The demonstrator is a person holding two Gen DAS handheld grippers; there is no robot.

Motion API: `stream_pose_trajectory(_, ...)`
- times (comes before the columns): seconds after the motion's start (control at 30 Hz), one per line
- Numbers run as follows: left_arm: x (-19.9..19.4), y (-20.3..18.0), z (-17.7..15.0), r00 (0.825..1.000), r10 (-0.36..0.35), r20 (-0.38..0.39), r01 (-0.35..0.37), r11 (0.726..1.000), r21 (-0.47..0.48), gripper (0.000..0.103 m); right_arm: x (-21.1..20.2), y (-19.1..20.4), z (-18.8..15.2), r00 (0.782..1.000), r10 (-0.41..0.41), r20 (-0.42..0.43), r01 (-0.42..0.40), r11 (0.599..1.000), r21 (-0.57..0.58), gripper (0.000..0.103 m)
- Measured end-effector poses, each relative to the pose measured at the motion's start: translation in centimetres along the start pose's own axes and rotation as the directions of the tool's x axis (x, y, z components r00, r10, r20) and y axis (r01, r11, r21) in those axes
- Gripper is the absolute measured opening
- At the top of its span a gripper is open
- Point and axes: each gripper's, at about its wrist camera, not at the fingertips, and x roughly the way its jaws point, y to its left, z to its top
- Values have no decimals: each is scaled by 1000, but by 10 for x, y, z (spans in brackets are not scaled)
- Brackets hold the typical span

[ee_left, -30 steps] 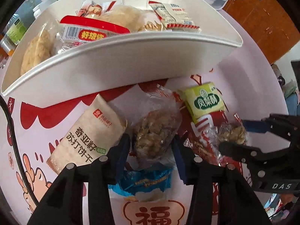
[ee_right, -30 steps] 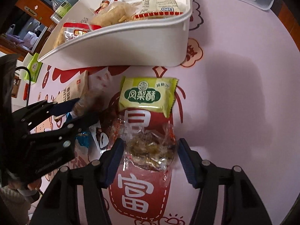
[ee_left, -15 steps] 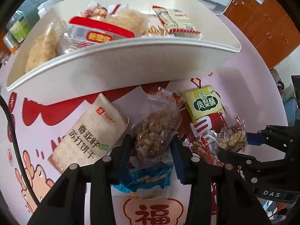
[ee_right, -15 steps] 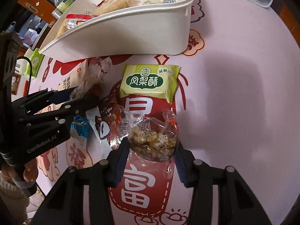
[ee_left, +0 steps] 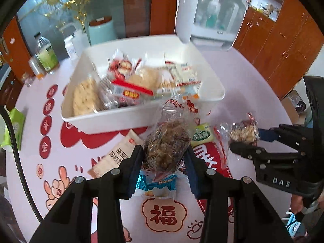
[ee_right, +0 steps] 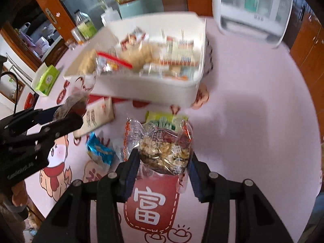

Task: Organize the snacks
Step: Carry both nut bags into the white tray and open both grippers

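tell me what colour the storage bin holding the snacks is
White, plain with no pattern; the storage bin shows best in the left wrist view.

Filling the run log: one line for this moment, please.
left hand-held gripper: shut on brown snack bag | right hand-held gripper: shut on nut snack bag | both bags off table | white bin: part filled

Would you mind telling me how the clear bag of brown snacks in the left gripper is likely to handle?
The clear bag looks crinkly and floppy; its loose top probably flaps. Its lumpy contents seem light but crushable under the fingers.
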Motion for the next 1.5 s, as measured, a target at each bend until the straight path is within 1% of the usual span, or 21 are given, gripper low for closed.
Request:
stream_pose_trajectory(0.1,-20,-1,5,999,15,30,-15,1000,-11,40,-12,7,6,999,-18,48,19,1000,-23,46)
stream_pose_trajectory(0.27,-46,-1,10,995,43,86,-41,999,-24,40,-28,8,13,996,-3,89,7,999,-37,46)
stream_pose_trajectory(0.37,-66,1,16,989,78,124,-76,997,-21,40,-41,13,21,992,1,124,6,998,-56,46)
stream_pose_trajectory(0.47,-82,4,25,983,103,153,-101,995,-22,40,-61,19,36,985,2,174,11,997,-74,46)
stream_pose_trajectory(0.57,-101,5,41,970,145,193,-147,989,-7,40,-85,19,57,973,0,229,19,997,-80,46)
stream_pose_trajectory(0.63,-114,7,57,959,179,221,-184,983,1,40,-103,19,75,964,0,265,22,997,-79,46)
stream_pose_trajectory(0.8,-131,16,97,939,215,269,-221,975,-11,40,-130,16,118,947,-16,321,38,997,-61,46)
stream_pose_trajectory(0.87,-131,22,112,938,217,270,-219,975,-23,40,-134,15,136,944,-27,329,44,998,-45,47)
stream_pose_trajectory(1.0,-109,36,140,952,203,230,-197,979,-49,40,-128,13,161,943,-46,330,53,999,-13,47)
stream_pose_trajectory(1.1,-85,43,150,960,196,200,-189,980,-55,40,-110,12,175,950,-54,307,54,999,7,47)
stream_pose_trajectory(1.3,-34,53,163,972,195,130,-188,980,-63,41,-54,13,197,967,-97,237,93,995,26,47)
stream_pose_trajectory(1.33,-26,56,165,975,189,120,-182,981,-62,47,-43,12,201,969,-101,223,96,995,34,47)
stream_pose_trajectory(1.37,-20,57,166,976,184,113,-178,982,-61,67,-35,11,202,971,-102,215,95,995,39,47)
stream_pose_trajectory(1.43,-9,62,166,973,200,113,-191,978,-81,85,-16,9,207,979,-89,182,80,995,52,48)
stream_pose_trajectory(1.47,-6,65,166,971,205,123,-195,977,-89,86,-7,8,209,984,-72,164,63,996,61,48)
stream_pose_trajectory(1.5,-3,67,166,973,196,122,-186,978,-91,86,-1,8,210,986,-66,151,55,996,72,50)
